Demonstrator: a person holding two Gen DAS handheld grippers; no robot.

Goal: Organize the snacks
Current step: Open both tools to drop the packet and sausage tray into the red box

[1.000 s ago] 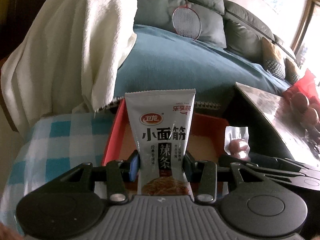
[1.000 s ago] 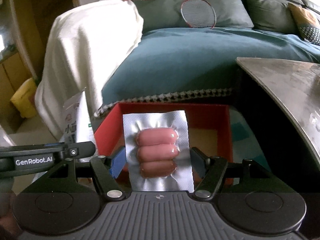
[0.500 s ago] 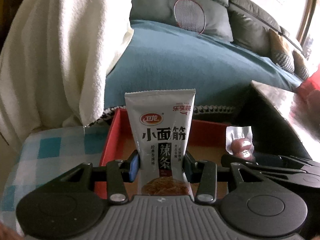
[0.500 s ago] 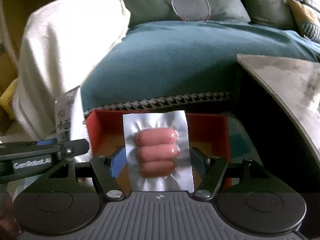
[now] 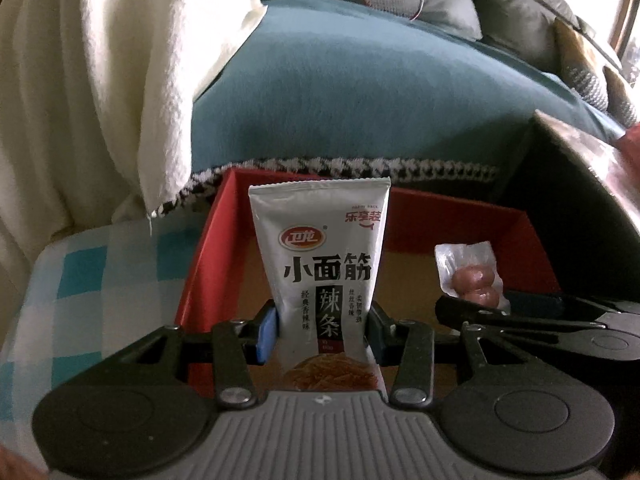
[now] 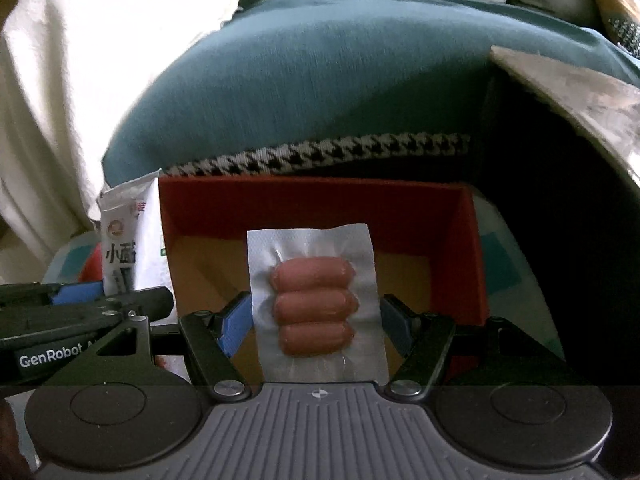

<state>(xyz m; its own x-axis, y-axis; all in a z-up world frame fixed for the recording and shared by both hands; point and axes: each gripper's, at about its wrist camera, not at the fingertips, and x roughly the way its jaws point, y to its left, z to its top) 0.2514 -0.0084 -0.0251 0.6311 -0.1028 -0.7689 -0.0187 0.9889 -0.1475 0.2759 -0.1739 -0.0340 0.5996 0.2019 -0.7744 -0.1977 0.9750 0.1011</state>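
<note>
Left gripper (image 5: 322,334) grips a white spicy-strip packet (image 5: 324,276) upright over the red box (image 5: 460,216); its jaws have just eased apart a little, the packet between them, pads apparently touching it, though shadow hides the right pad. Right gripper (image 6: 316,322) clasps a vacuum-packed sausage pouch (image 6: 316,308) above the same box, nearer its right wall. Box sits on checked cloth (image 5: 100,280) against the sofa's edge. Advice: lower each packet well below the rim before letting go, left item toward the left wall, so they lie flat, side by side.

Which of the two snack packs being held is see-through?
The clear vacuum-sealed sausage pack in the right gripper; the left gripper's white spicy-strip packet is opaque and printed.
</note>
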